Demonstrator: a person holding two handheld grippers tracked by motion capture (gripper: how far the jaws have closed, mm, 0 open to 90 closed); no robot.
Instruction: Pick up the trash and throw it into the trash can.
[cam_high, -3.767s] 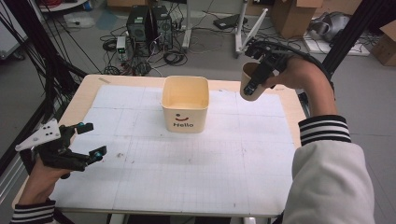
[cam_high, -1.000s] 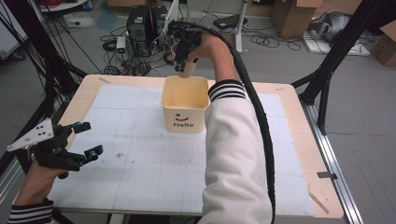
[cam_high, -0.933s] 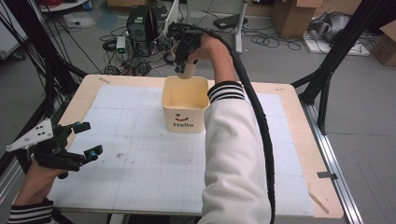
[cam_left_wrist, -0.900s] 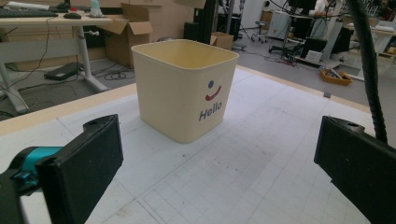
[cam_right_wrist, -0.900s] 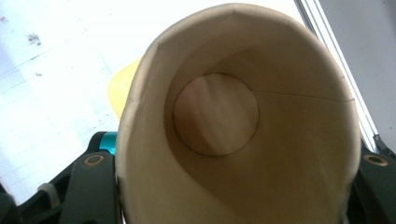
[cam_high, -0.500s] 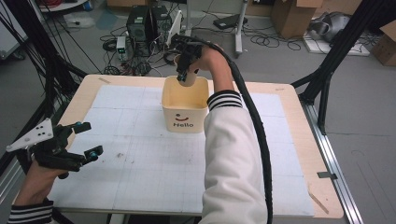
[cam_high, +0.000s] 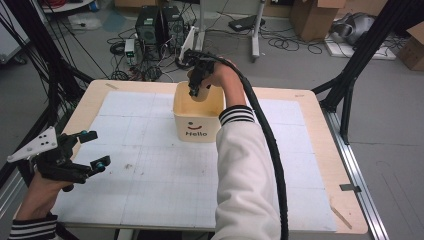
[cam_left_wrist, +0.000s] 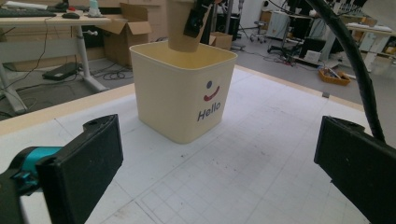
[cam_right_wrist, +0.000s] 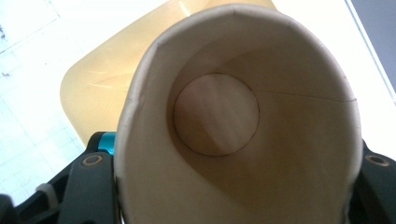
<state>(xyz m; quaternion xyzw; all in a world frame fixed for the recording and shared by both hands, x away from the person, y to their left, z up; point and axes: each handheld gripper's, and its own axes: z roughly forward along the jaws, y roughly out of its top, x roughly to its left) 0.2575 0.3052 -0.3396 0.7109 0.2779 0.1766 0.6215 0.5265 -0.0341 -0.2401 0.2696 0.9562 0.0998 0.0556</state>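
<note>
The right gripper (cam_high: 196, 86) is closed on a paper cup (cam_high: 200, 92), its two black jaws pressed against opposite sides of the cup's wall, with the cup's open mouth turned up toward the gripper's own camera. Directly below the gripper stands a cream bin (cam_high: 196, 116) marked "Hello"; in the left gripper view the cup's (cam_left_wrist: 183, 28) base hangs just above the bin's (cam_left_wrist: 182, 100) rim, over the opening rather than inside it.

The step in hand is judged to be the placing of the cup into the bin. It would be done well if the cup were kept upright and centred over the opening, lowered until its base is well below the rim, and only then released, so that it is not tipped against the wall.

The right arm is stretched far forward across the table (cam_high: 310, 150), the hand bent down at the wrist above the bin. Well away toward the person, the left gripper (cam_high: 82, 150) is held level near the table's edge, jaws wide apart and empty.
</note>
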